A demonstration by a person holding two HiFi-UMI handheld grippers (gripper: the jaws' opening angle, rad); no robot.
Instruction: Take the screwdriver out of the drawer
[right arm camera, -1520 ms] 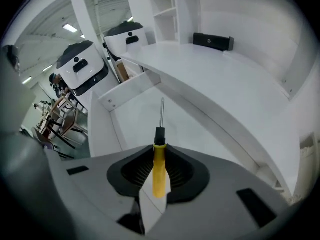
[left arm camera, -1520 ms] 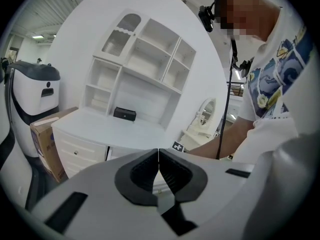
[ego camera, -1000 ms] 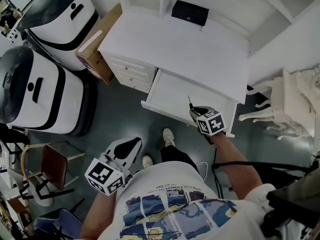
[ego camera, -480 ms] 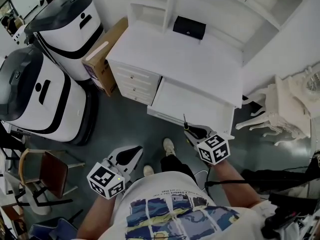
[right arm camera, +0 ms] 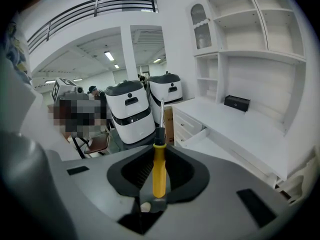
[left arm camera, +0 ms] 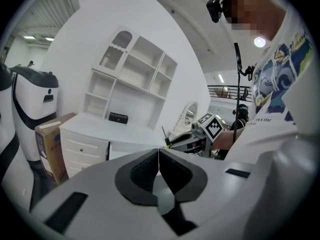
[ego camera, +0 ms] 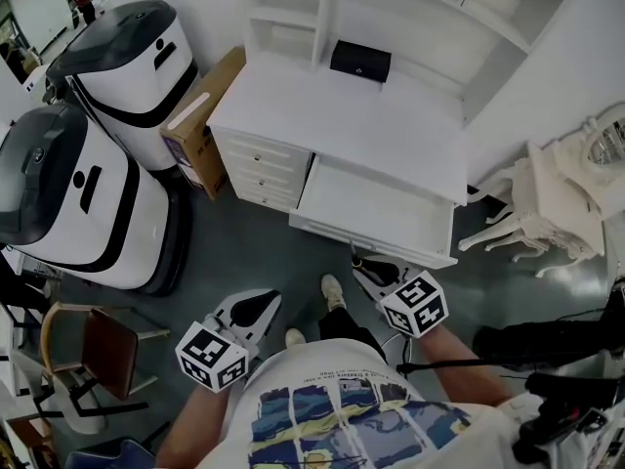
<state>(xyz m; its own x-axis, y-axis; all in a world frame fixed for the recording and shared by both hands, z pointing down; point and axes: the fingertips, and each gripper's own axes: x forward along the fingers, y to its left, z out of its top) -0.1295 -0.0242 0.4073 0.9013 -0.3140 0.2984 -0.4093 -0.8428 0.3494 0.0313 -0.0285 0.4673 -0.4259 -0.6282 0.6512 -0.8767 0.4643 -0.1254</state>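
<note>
The yellow-handled screwdriver (right arm camera: pixel 158 170) is being gripped in the right claw (ego camera: pixel 363 265), clear of the open drawer (ego camera: pixel 376 208), so removal seems done; the left claw (ego camera: pixel 258 308) is being held closed on nothing

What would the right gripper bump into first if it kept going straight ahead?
Likely the cardboard box by the desk drawers, beyond the screwdriver that the right gripper holds. The floor could come first; depth is unclear.

Cardboard box (ego camera: pixel 195 130) just beside white-and-black machine (ego camera: pixel 132 57); brown chair (ego camera: pixel 103 345) apart.
</note>
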